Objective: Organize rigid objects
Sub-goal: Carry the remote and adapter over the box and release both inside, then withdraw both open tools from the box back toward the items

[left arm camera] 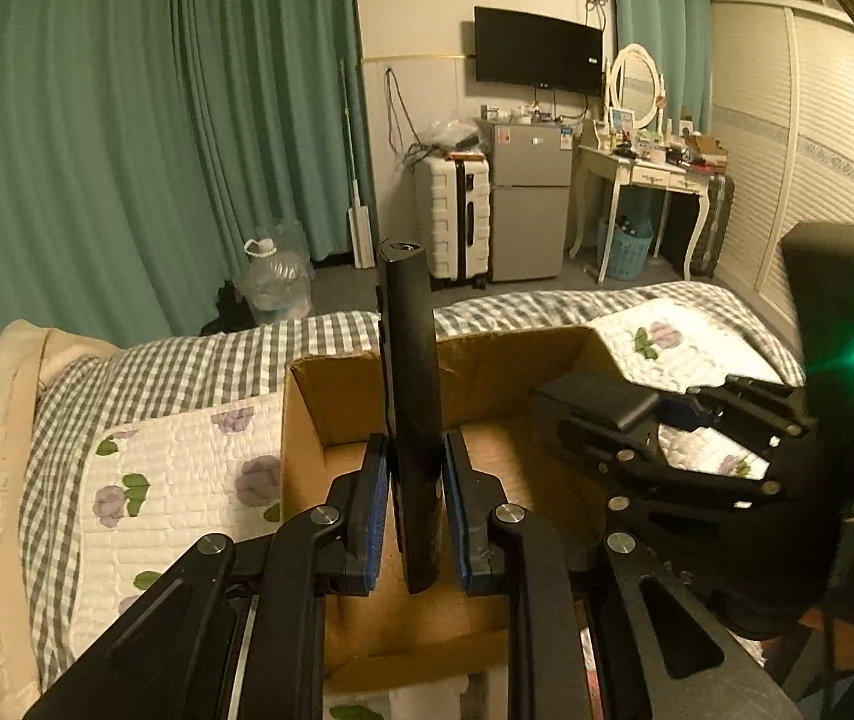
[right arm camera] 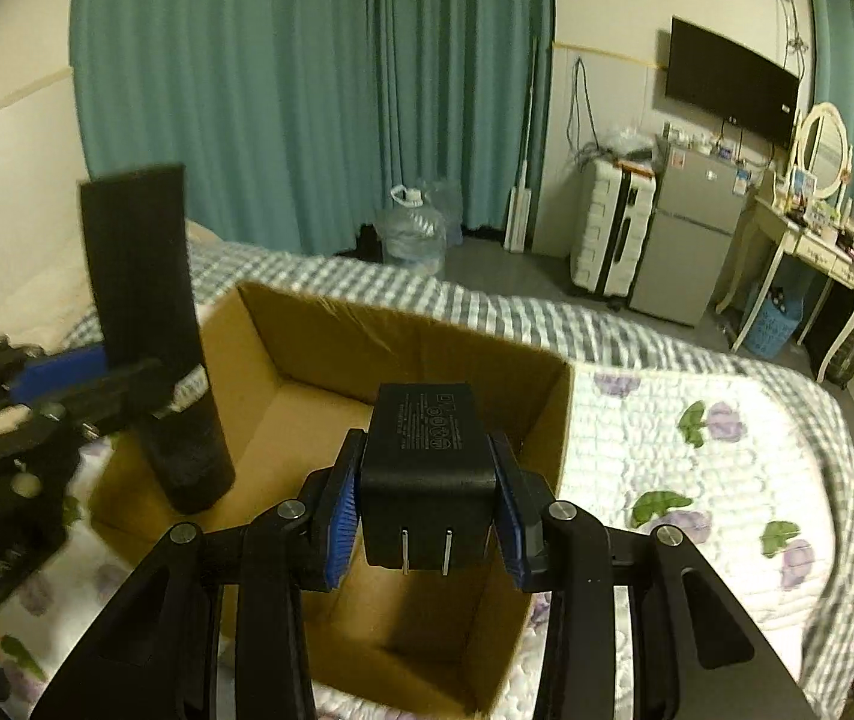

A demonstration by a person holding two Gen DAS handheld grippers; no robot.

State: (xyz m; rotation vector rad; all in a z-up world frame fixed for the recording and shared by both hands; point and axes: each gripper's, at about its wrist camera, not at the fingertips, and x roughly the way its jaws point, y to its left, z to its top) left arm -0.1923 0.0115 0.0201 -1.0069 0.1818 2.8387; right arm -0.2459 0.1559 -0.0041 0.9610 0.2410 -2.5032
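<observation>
My left gripper [left arm camera: 414, 439] is shut on a long, slim black bar [left arm camera: 410, 348] and holds it upright over the open cardboard box [left arm camera: 330, 402] on the bed. My right gripper [right arm camera: 428, 441] is shut on a black power adapter [right arm camera: 420, 420] whose two metal prongs point back at the camera; it hangs over the box [right arm camera: 318, 354]. In the right wrist view the left gripper [right arm camera: 120, 373] and its bar [right arm camera: 138, 276] are at the left, above the box's left corner. In the left wrist view the right gripper [left arm camera: 637, 438] and the adapter [left arm camera: 601, 399] are at the right. What the box holds is hidden.
The box rests on a floral quilt [right arm camera: 697, 480] over a grey checked sheet [left arm camera: 186, 360]. Beyond the bed are a water jug [left arm camera: 276, 282], a white suitcase [left arm camera: 454, 222], a small fridge [left arm camera: 529, 198], a dressing table [left arm camera: 643, 174], green curtains and a wardrobe at the right.
</observation>
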